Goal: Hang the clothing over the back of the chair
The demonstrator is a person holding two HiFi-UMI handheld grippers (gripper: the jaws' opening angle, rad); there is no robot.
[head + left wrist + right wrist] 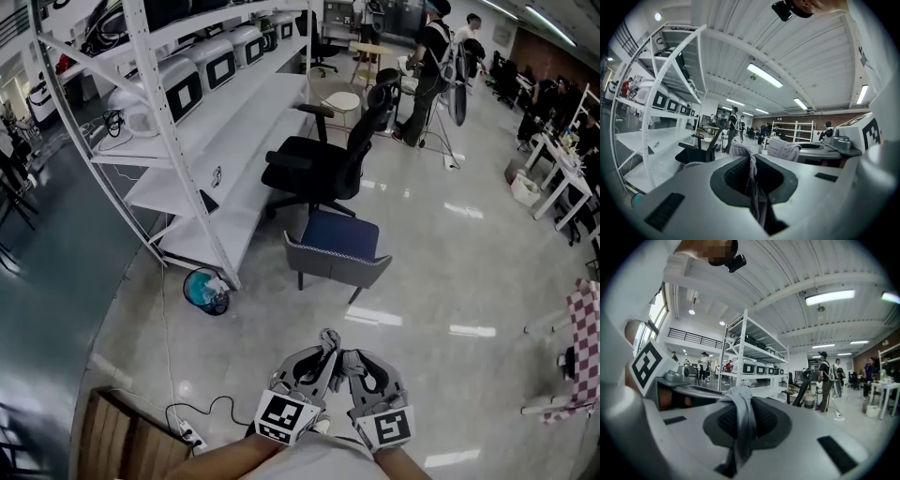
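Left gripper: the jaws are clamping a fold of the grey clothing. The cloth is running up between the pads and bunching over the tips.

Right gripper: same state. The jaws are pinching a second fold of that garment, which is draping over the front of the pads.

In the head view the two grippers are sitting side by side, nearly touching, low in front of my body, with the cloth bridging them. My reading is that I am gripping two points so I can spread the garment and lay it across a chair back, not drop it in a lump. Most of it is hanging out of sight below the grippers, so I cannot tell what kind of garment it is.

Nothing is hanging on either chair yet. The black office chair is standing well ahead, beside the white shelving. The grey chair with the blue seat is standing nearer, just in front of it. The office chair's taller back is looking the likelier target, but I cannot tell for sure.

The pale glossy floor is reflecting the ceiling lights. A teal bin is sitting at the foot of the shelving, and a cable is trailing near my left. People are standing at the far end of the room.
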